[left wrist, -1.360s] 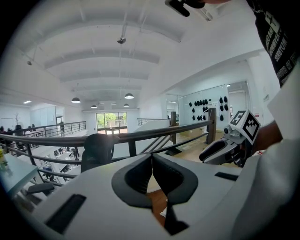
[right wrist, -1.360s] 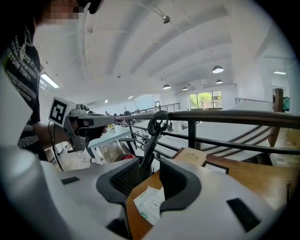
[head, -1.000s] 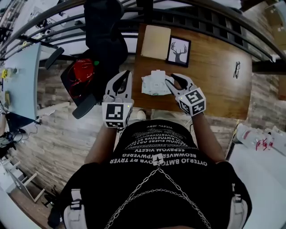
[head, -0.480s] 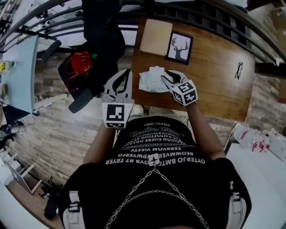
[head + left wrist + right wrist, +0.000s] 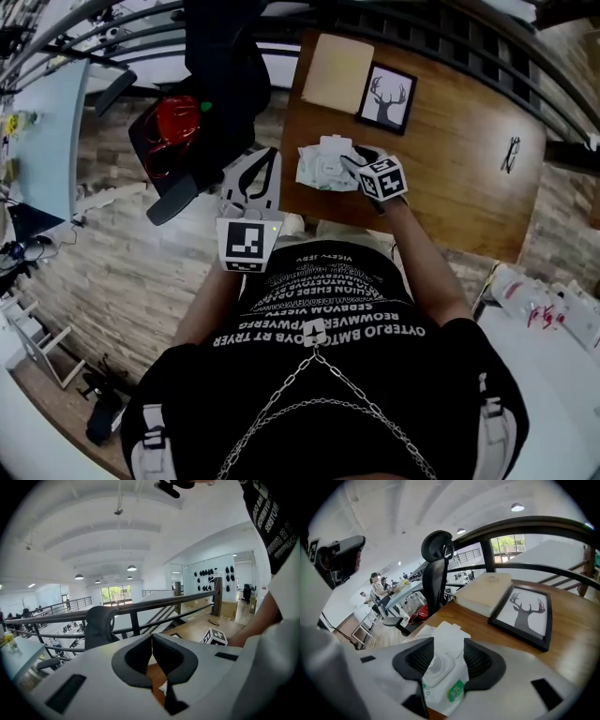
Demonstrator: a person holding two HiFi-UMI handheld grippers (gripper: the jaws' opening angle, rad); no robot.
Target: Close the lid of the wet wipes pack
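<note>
Left hand-held gripper [image 5: 151, 641]: held just in front of the person's body, off the counter's [image 5: 450, 178] near left edge. Jaws together, nothing between them.

Right hand-held gripper [image 5: 446, 651]: tilted down over the near left part of the counter. Jaws apart, having just been opening. The wet wipes pack [image 5: 319, 167] lies flat on the counter below them, with its white plastic lid [image 5: 435, 665] showing in the gap. The pads stand clear of it on either side. Whether the lid is fully seated cannot be told.

Farther back: a beige book [image 5: 336, 73] and, to its right, a framed deer picture [image 5: 386, 97], both flat on the counter. A pair of glasses [image 5: 511, 155] lies well apart at the right. A black office chair [image 5: 220, 56] stands off the counter's left end.
</note>
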